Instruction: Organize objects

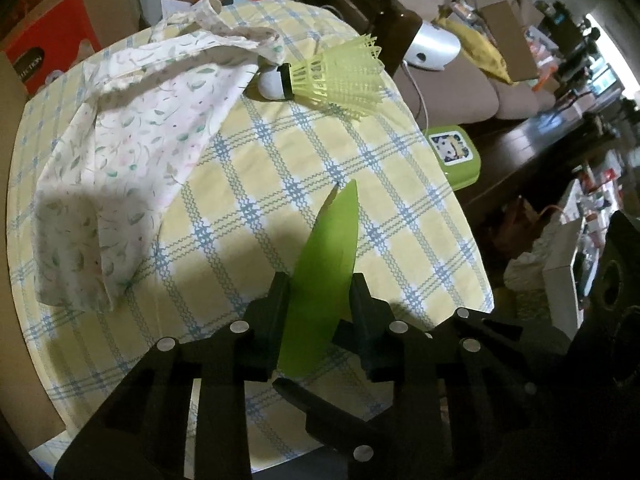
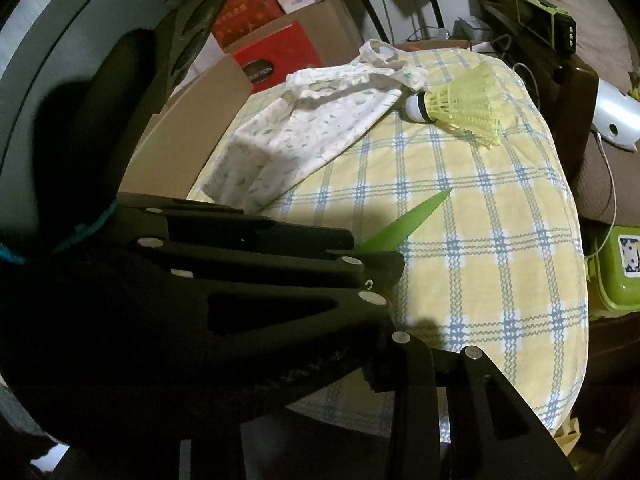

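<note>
The left gripper (image 1: 318, 292) is pinching a green leaf-shaped blade (image 1: 324, 264) between its narrowed black fingers (image 1: 276, 300), its tip pointing out over a yellow and blue checked tablecloth (image 1: 400, 208). A yellow plastic shuttlecock (image 1: 328, 76) is lying on its side at the far edge, touching a crumpled white floral cloth (image 1: 140, 128). The right gripper's (image 2: 400, 368) opening is hidden; I cannot tell whether it is holding anything

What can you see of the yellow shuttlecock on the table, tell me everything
The shuttlecock has a rounded white head, a black band and a flared yellow lattice skirt that looks like plastic. It lies on its side on the checked tablecloth near the far edge, its head against the floral cloth. Neither gripper touches it.
</note>
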### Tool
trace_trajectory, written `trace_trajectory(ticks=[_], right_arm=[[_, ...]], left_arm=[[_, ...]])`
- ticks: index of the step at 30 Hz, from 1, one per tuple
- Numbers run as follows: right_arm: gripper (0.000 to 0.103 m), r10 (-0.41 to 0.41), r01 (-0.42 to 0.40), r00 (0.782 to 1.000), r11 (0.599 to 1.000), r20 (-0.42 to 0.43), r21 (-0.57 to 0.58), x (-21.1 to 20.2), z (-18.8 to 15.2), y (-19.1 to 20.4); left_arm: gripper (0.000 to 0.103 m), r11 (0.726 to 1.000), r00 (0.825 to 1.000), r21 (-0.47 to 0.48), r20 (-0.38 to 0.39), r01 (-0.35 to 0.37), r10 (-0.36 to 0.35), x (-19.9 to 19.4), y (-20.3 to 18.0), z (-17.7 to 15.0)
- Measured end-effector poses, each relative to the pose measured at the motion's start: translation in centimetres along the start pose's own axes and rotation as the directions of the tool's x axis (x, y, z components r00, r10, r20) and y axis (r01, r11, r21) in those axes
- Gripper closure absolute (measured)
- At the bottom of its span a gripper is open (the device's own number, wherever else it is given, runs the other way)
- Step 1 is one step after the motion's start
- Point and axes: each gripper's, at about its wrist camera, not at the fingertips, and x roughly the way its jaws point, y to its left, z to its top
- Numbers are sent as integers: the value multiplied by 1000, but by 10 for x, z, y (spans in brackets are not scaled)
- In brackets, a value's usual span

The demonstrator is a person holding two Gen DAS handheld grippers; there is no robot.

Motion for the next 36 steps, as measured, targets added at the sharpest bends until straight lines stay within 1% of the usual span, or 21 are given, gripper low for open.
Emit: trace_trajectory(ticks=[2,7,13,18,21,22,23,24,26,30,32,36], right_arm=[[67,-3,3,1000,1000,-4,1,0,0,0],[65,-15,15,1000,1000,-17,-13,-10,-4,-3],[61,-50,50,999,999,-11,21,-28,-5,-21],[61,-55,56,998,998,-8,38,-33,-5,-25],[61,-56,56,998,998,-8,40,-33,-5,-25],[61,-56,56,998,998,-8,41,-34,-5,-26],[61,-59,59,998,997,-8,41,-34,-5,-26],[61,-61,61,998,997,-7,44,-34,-4,-26],[61,-58,58,998,997,-4,52,-33,-3,-27],[61,-61,61,998,995,-3,74,-33,-2,-32],[61,-64,64,998,995,-1,79,-34,0,-33],[61,-91,91,996,994,11,64,-39,11,-35]], left_arm=[[78,1000,1000,-4,7,6,-6,-1,1,0],[88,996,997,-55,16,76,-75,-8,18,2],[91,987,992,-96,26,129,-127,-10,33,7],[92,994,996,-66,25,88,-87,-11,24,10],[93,991,994,-73,24,110,-109,-11,25,11],[97,991,995,-80,21,104,-102,-12,29,11],[99,995,998,-81,14,66,-65,-12,32,11],[99,995,998,-84,14,58,-57,-12,36,11],[97,993,998,-92,11,69,-68,-13,42,9],[98,992,996,-95,18,86,-85,-12,44,8],[100,989,995,-107,31,101,-98,-13,46,8],[100,989,994,-107,63,99,-93,-20,49,8]])
